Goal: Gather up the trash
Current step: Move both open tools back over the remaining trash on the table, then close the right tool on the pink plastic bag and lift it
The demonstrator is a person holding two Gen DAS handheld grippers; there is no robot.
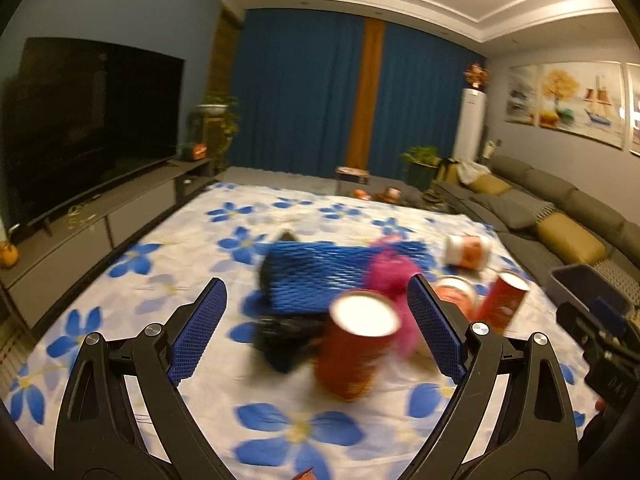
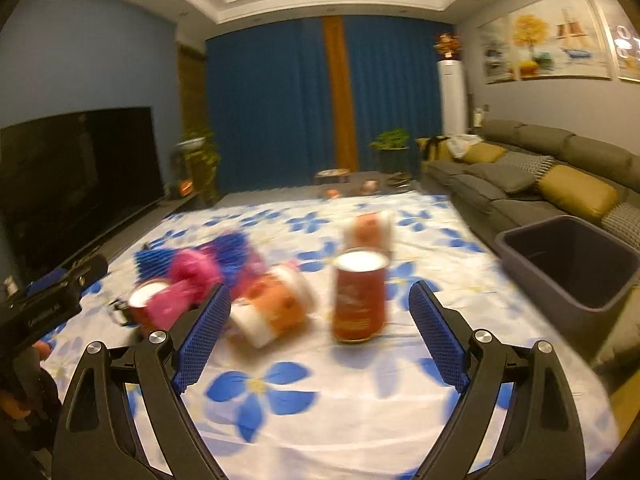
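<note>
The red can (image 2: 360, 300) standing upright on the flowered sheet (image 2: 280, 420) is looking light and rigid, with a smooth, likely slippery wall; taking it across the middle of the body seems safest, since a high pinch could tip it. It is sitting just ahead of the right gripper (image 2: 320, 336), right of centre between the wide-spread jaws, not touching either. The dark bin (image 2: 568, 264) is waiting to the far right. In the left wrist view, another red can (image 1: 358, 344) is standing close between the wide, empty jaws of the left gripper (image 1: 316, 328), with soft blue foam netting (image 1: 320, 276) and pink netting (image 1: 390, 272) lying just beyond.
</note>
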